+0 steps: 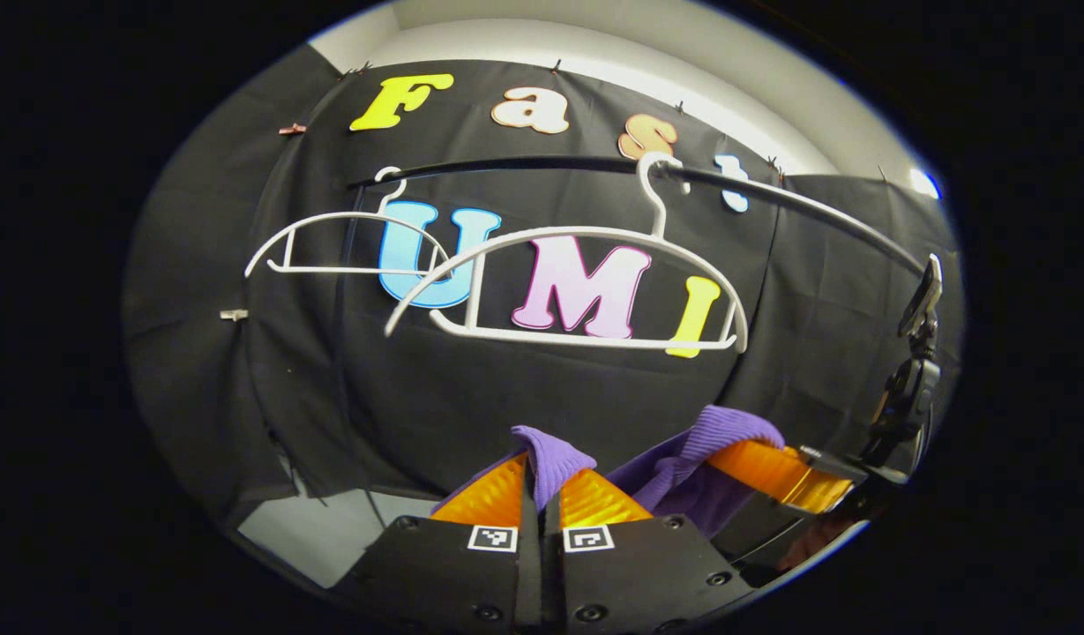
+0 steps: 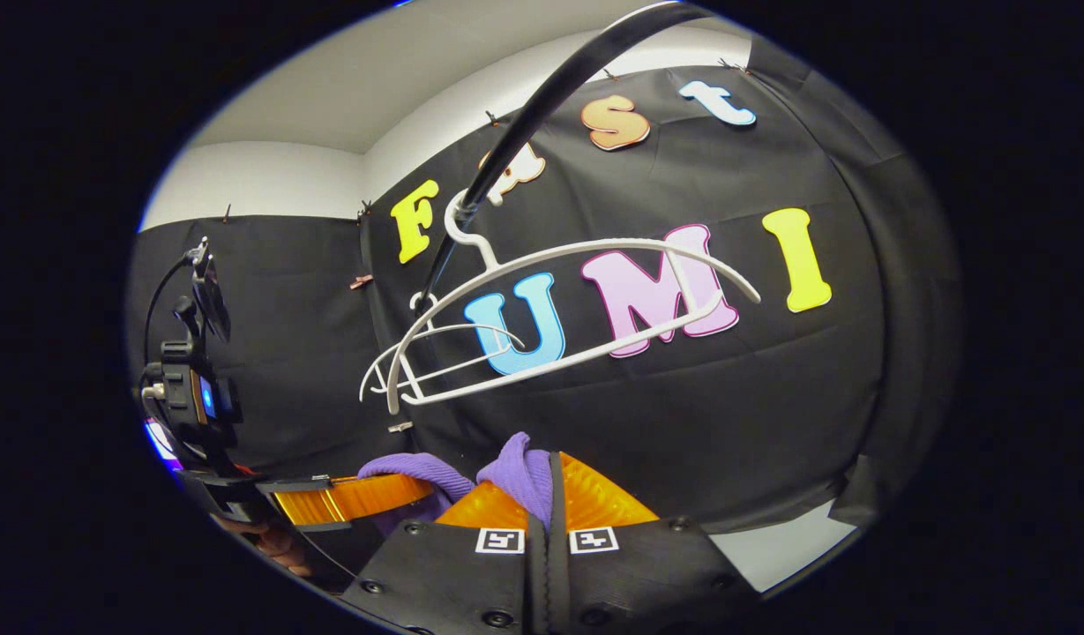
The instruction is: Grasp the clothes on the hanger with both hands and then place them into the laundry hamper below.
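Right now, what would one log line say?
garment: purple, off hanger | left tongs: shut on garment | right tongs: shut on garment

Black rail [image 1: 542, 165] carries two bare white hangers [image 1: 566, 291].

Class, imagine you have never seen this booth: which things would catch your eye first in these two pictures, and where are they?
First, the purple ribbed knit garment, bunched low in the left gripper view between the fingers of the left gripper; the right gripper pinches another fold of it. Above hang two bare white plastic hangers on a dark curved rail, the nearer one larger and the other behind it to its left.
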A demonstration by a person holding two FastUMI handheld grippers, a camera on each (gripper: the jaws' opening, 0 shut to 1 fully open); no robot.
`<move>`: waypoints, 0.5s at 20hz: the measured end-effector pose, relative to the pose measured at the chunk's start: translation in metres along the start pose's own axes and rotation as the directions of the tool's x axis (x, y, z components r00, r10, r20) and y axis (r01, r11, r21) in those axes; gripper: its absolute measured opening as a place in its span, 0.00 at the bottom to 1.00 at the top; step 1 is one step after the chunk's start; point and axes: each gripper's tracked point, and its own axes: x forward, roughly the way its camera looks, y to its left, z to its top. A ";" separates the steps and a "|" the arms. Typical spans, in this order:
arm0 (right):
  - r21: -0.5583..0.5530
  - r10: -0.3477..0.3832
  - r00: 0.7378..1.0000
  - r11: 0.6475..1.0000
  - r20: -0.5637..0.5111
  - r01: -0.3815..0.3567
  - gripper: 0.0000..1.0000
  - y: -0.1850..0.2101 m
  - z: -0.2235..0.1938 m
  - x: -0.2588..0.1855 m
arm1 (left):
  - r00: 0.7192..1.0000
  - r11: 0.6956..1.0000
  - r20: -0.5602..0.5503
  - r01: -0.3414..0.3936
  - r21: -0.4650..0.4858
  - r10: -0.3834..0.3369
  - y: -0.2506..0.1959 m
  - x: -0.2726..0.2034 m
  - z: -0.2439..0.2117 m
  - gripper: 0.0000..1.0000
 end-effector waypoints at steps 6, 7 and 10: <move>0.011 -0.068 0.986 0.997 -0.149 0.070 0.04 -0.035 -0.082 0.010 | 0.992 0.996 -0.122 -0.043 -0.073 0.034 0.030 0.025 -0.081 0.05; 0.011 -0.083 0.980 0.996 -0.180 0.087 0.04 -0.044 -0.097 0.011 | 0.989 0.997 -0.146 -0.042 -0.071 0.032 0.035 0.030 -0.101 0.05; -0.017 -0.128 0.951 0.992 -0.280 0.128 0.04 -0.070 -0.152 0.014 | 0.970 0.996 -0.241 -0.052 -0.072 0.034 0.048 0.044 -0.160 0.05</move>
